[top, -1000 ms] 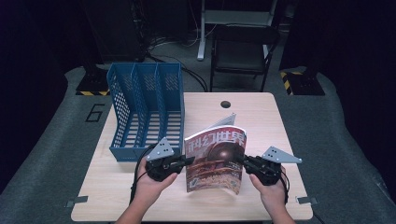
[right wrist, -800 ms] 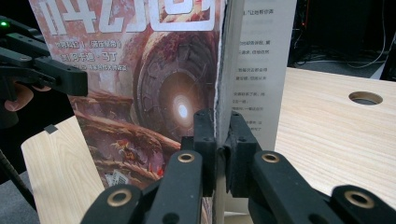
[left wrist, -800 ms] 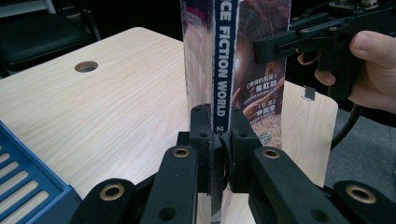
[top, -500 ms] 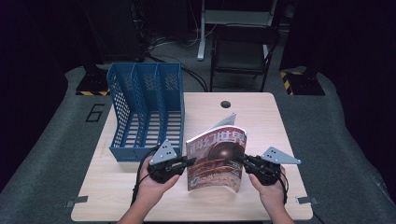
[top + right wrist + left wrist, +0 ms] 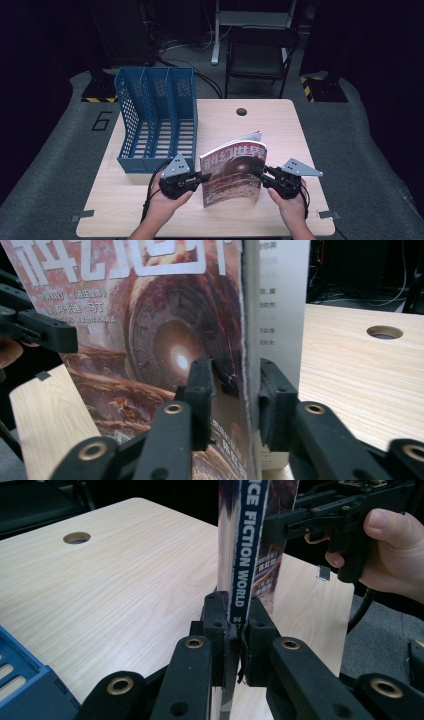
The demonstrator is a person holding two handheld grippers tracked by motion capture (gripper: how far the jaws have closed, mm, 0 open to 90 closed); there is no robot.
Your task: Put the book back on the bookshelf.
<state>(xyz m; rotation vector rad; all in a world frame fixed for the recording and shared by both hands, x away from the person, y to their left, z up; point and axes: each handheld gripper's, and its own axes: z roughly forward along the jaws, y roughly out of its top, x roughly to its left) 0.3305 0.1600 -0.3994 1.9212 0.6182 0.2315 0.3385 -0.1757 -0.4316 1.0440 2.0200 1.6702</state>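
One glossy magazine (image 5: 234, 172) stands upright on its lower edge at the near middle of the pale wood table (image 5: 280, 130), with bare room right and far. The left gripper (image 5: 202, 176) is clamped on its spine; the right gripper (image 5: 258, 172) has just been opening, jaws straddling the page edge, pads off. One blue perforated three-slot rack (image 5: 157, 117) lies far left.

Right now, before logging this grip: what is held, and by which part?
The magazine, upright: left gripper clamps its spine edge; right gripper has just been opening around its page edge.
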